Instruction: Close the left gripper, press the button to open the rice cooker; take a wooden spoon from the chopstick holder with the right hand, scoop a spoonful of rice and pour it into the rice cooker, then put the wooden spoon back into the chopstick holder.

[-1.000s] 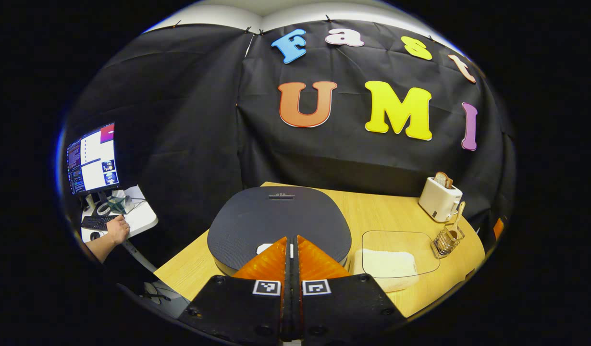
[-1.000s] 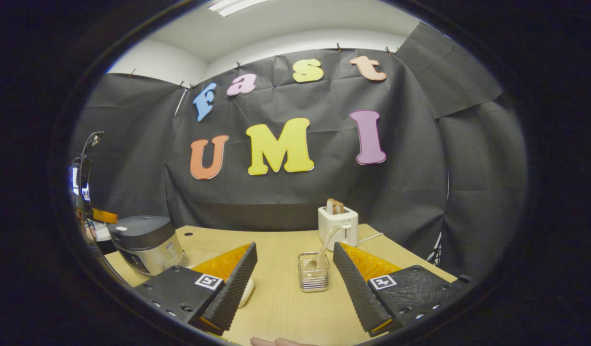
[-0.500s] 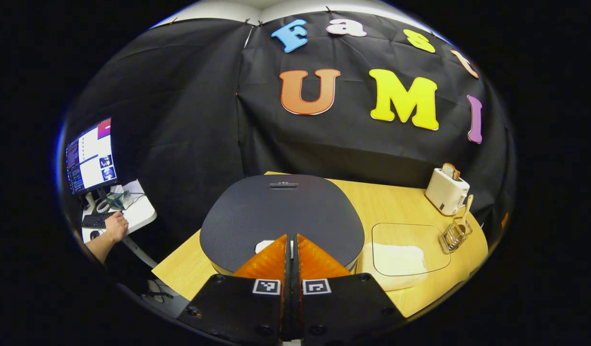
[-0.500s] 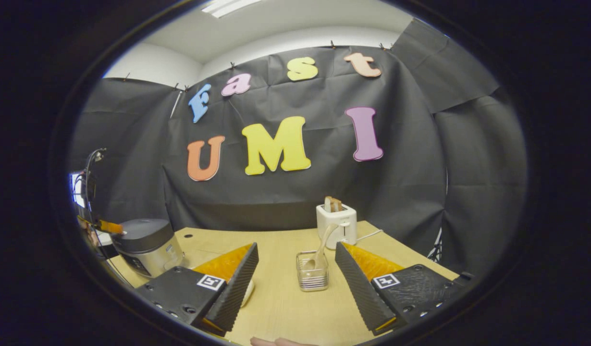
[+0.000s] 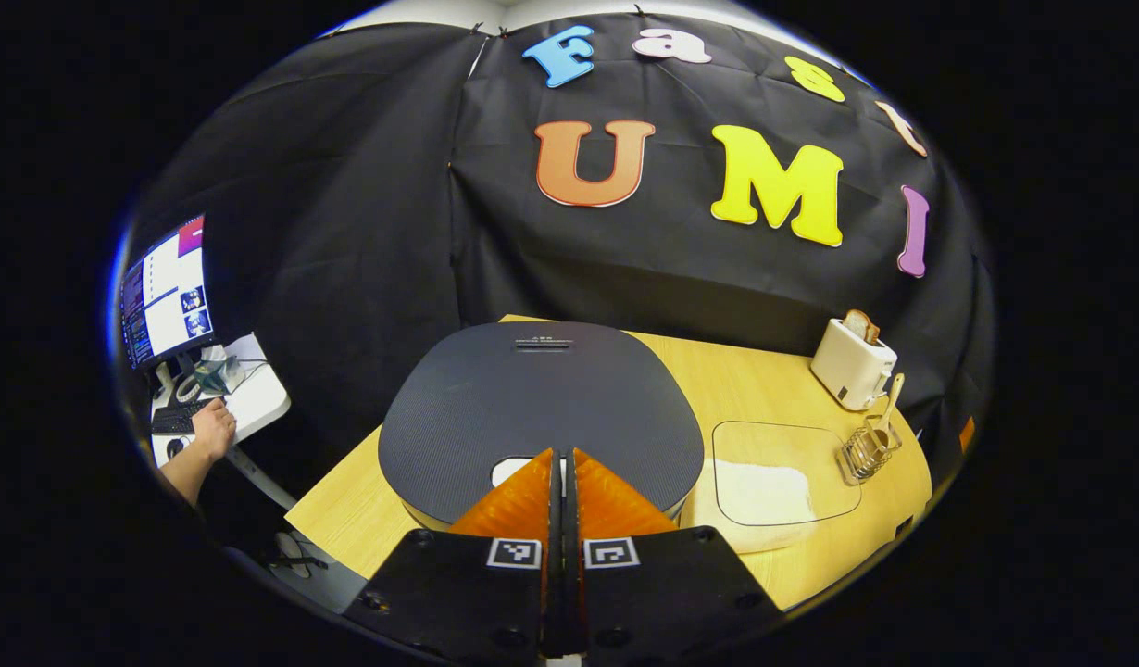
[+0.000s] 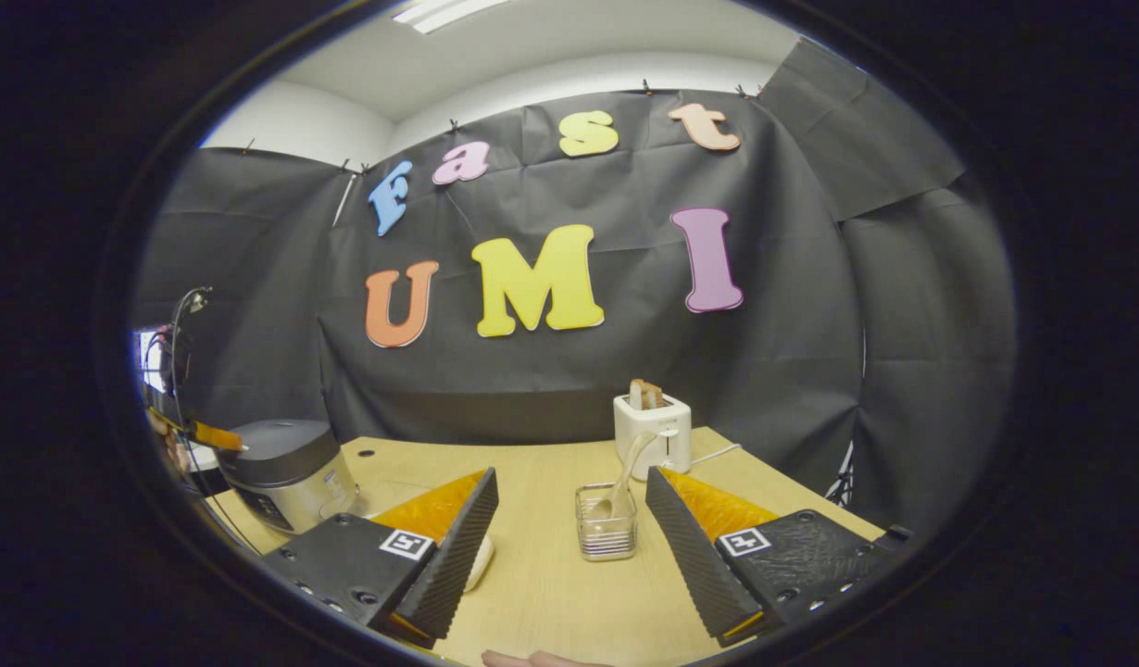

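Note:
The rice cooker stands under my left gripper, its dark lid down. That gripper is shut, and its tips sit over the white button at the lid's near edge. In the right gripper view the cooker is at the far left. A clear container of rice lies to its right. The wire chopstick holder holds the wooden spoon, handle leaning right. My right gripper is open, just short of the holder, with nothing between its fingers.
A white toaster with bread stands behind the holder, near the table's back right corner. Off the table's left side, a person's hand rests at a keyboard below a monitor. Black cloth walls close the back.
My left gripper has come down closer to the cooker lid, still shut, and its tips now cover more of the white button. The right gripper has hardly moved.

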